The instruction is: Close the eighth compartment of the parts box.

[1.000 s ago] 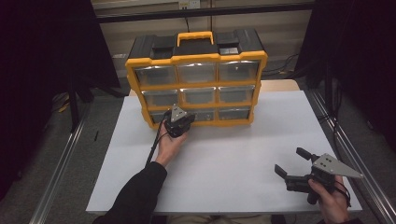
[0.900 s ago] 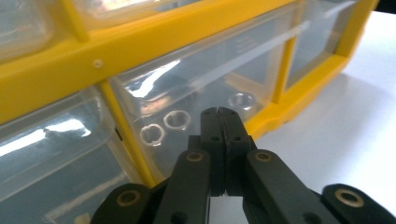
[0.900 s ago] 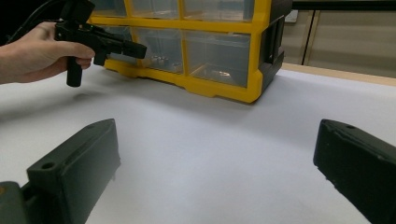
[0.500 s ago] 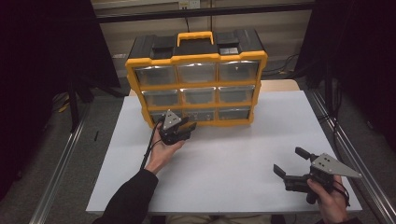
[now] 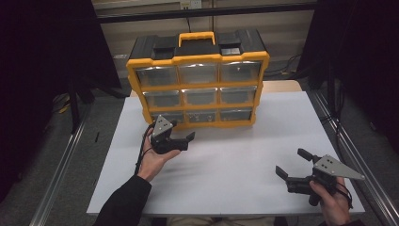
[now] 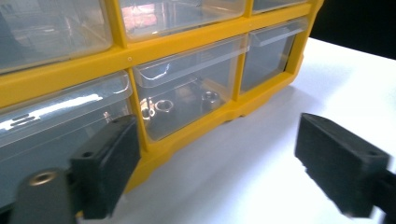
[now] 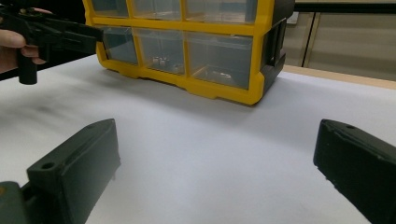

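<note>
A yellow and black organizer (image 5: 197,84) with clear drawers stands at the back of the white table (image 5: 235,155). My left gripper (image 5: 182,130) hovers just in front of its bottom row, near the left end. Its jaws have just been opening and stand open with nothing between them. In the left gripper view the left gripper (image 6: 217,154) faces the bottom-middle drawer (image 6: 187,98), which holds small metal nuts (image 6: 163,105). My right gripper (image 5: 291,163) rests open at the near right of the table. The right gripper (image 7: 215,149) looks across bare table at the organizer (image 7: 187,37).
Metal rails (image 5: 350,155) run along both sides of the table, and the surroundings are dark. The person's left hand and its gripper (image 7: 56,30) appear at the upper left of the right gripper view. A wooden board edge lies behind the organizer.
The left gripper has drawn back from the bottom-left drawer toward the near left, and its jaws have opened. The right gripper has stayed put.
</note>
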`<action>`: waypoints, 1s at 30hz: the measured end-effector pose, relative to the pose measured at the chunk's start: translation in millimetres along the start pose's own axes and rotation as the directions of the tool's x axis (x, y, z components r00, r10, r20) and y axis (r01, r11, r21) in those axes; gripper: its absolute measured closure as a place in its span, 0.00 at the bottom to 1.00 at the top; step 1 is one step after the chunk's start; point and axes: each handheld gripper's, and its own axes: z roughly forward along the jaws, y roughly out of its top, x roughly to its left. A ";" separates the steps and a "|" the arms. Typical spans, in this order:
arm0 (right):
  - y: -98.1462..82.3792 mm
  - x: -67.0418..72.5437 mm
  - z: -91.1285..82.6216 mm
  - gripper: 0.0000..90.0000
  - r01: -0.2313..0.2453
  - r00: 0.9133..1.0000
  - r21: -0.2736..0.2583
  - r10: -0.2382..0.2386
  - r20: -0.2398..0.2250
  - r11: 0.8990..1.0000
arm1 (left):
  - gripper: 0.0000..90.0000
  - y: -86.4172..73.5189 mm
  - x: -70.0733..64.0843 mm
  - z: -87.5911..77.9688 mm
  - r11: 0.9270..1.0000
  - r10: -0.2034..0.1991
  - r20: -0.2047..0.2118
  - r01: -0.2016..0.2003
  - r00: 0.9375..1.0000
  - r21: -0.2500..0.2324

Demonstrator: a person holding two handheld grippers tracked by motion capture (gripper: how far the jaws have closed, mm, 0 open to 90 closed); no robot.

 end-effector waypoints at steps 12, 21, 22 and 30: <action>-0.1 0.0 -0.8 0.00 0.002 1.000 -0.003 -0.002 0.003 1.000 | 0.04 -13.6 -1.7 -42.2 0.999 -0.040 0.018 0.041 0.999 -0.030; 0.1 0.1 -0.9 0.00 0.003 1.000 -0.001 -0.003 0.002 1.000 | 0.03 -26.9 -2.1 -70.7 0.999 -0.037 0.000 0.037 0.999 -0.036; 0.0 0.1 -0.9 0.00 0.002 1.000 -0.001 -0.002 0.001 1.000 | 0.03 -28.8 -1.4 -73.2 0.999 -0.037 -0.014 0.037 0.999 -0.031; 0.0 -0.2 -0.8 0.00 0.000 1.000 -0.001 0.000 0.004 1.000 | 0.03 -40.6 2.2 -97.2 0.998 -0.040 -0.046 0.038 0.998 -0.043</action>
